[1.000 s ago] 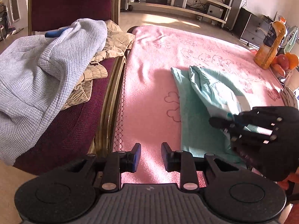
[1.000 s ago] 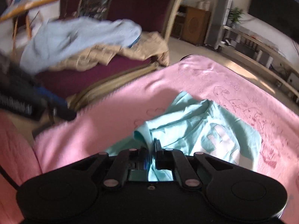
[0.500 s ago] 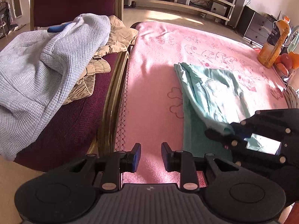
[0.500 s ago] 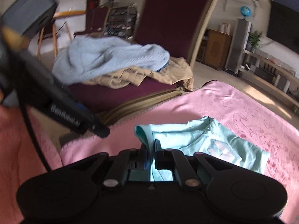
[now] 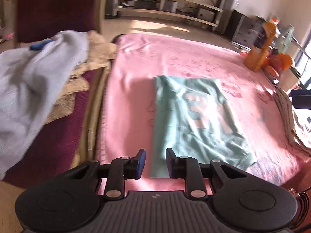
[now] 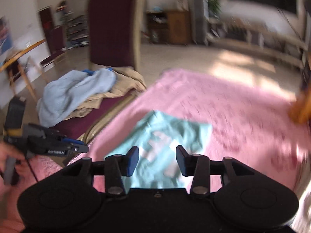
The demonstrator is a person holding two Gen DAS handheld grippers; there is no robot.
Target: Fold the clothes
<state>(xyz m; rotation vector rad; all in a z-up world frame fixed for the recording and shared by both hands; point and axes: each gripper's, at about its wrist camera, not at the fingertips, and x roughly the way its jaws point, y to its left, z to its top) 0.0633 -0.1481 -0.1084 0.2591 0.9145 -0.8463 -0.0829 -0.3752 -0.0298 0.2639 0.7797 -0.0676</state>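
Teal printed T-shirt (image 5: 196, 120) lying folded flat on pink fleece blanket (image 5: 136, 77).
Right gripper (image 6: 157, 160) hovering above it, jaws opening, holding nothing; left gripper (image 5: 153, 162) narrowing slightly, gap empty, at shirt's near edge.

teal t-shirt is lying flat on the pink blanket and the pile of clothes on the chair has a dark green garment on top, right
Not quite. The teal t-shirt does lie flat on the pink blanket, but the garment on top of the pile on the chair is light blue, not dark green; a beige one lies under it. The right wrist view shows this best.
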